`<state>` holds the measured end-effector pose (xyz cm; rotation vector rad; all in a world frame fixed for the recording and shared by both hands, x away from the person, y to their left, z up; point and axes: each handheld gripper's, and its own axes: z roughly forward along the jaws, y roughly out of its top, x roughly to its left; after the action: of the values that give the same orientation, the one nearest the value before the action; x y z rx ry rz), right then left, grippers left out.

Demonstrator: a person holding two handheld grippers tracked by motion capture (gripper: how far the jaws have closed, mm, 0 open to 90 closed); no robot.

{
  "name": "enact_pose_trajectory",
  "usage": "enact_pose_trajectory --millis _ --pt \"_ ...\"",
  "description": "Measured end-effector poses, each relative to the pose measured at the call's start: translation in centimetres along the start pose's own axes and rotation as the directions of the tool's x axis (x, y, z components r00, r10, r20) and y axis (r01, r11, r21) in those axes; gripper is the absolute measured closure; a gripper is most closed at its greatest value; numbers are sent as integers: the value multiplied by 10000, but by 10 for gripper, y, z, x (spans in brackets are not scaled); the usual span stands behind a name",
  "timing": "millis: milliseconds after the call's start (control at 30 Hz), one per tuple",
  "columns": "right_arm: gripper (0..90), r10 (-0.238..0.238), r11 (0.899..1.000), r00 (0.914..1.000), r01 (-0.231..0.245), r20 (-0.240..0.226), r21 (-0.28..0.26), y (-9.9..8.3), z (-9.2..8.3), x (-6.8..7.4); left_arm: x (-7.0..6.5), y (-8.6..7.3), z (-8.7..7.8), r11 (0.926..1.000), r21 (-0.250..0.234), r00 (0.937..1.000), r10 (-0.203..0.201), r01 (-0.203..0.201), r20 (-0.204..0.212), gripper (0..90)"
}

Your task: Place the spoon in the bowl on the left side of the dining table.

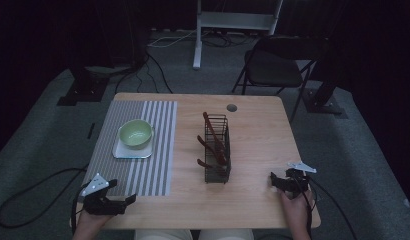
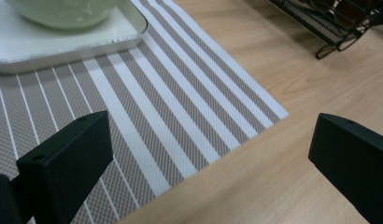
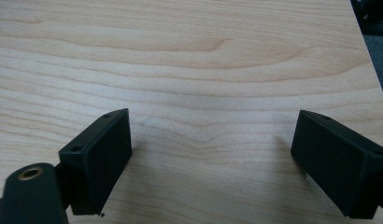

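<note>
Left gripper [image 1: 124, 201] rested at the near left corner of the wooden table [image 1: 258, 130], over the near edge of the striped placemat [image 1: 158, 150], jaws spread wide and holding nothing. From the left gripper view: same gripper [image 2: 208, 154] gaped over the mat's near right corner [image 2: 180, 107], one jaw above the stripes, the other above bare wood, neither closed on anything; whether touching the surface, could not tell.

Right gripper [image 1: 274, 181] lay near the table's near right corner, close to the near edge, jaws also wide apart and empty. From the right gripper view: that gripper [image 3: 210, 158] straddled plain wood grain [image 3: 189, 60], with the table's right edge at the upper right of that view.

Green bowl [image 1: 136, 132] sat on a pale square tray [image 1: 119, 152], itself on the placemat, well ahead of the left gripper. Tray rim [image 2: 87, 46] and bowl underside [image 2: 63, 11] sat at the top of the left gripper view.

Black wire rack [image 1: 217, 150] stood mid-table, between the two grippers and farther out, with dark brown wooden utensils [image 1: 213, 135] sticking out, tilted left. Rack's lower corner [image 2: 329, 28] at the top right of the left gripper view.

Open wood lay between placemat and rack, and a broader bare stretch right of the rack out to the table's right edge. Small round hole [image 1: 231, 107] sat near the far edge.
</note>
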<state>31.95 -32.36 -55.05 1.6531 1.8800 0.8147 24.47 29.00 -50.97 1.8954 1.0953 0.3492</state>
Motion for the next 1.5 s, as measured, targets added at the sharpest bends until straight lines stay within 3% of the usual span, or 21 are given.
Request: enact_pose_trajectory --millis 200,433,600,933,1067,1100,1367,1500 --pt "117 -3 10000 10000 3 -1 2 0 0 0 -5 10 2 9998 -59 9998 167 -166 92 0" --pt "117 2 10000 10000 -2 -2 1 0 0 0 -18 32 6 9972 -190 9966 735 -728 384 0" --pt "117 1 10000 10000 -1 0 0 0 0 0 -21 42 13 9970 -231 9955 752 -739 583 0" --pt "117 -2 10000 10000 2 -4 0 0 0 0 -35 62 23 9929 -349 9899 1158 -1133 812 0" --pt "117 3 10000 10000 -3 -1 1 0 0 0 -37 69 25 9933 -485 9877 1100 -1052 1107 0" --pt "117 2 10000 10000 -2 -2 2 0 0 0 -38 70 27 9928 -470 9887 1144 -1103 966 0" --pt "117 -1 10000 10000 1 -2 3 0 0 0 -49 83 34 9907 -553 9819 1307 -1242 1374 6" --pt "117 1 10000 10000 -1 -3 2 0 0 0 -57 91 38 9872 -533 9793 1560 -1503 1287 6"
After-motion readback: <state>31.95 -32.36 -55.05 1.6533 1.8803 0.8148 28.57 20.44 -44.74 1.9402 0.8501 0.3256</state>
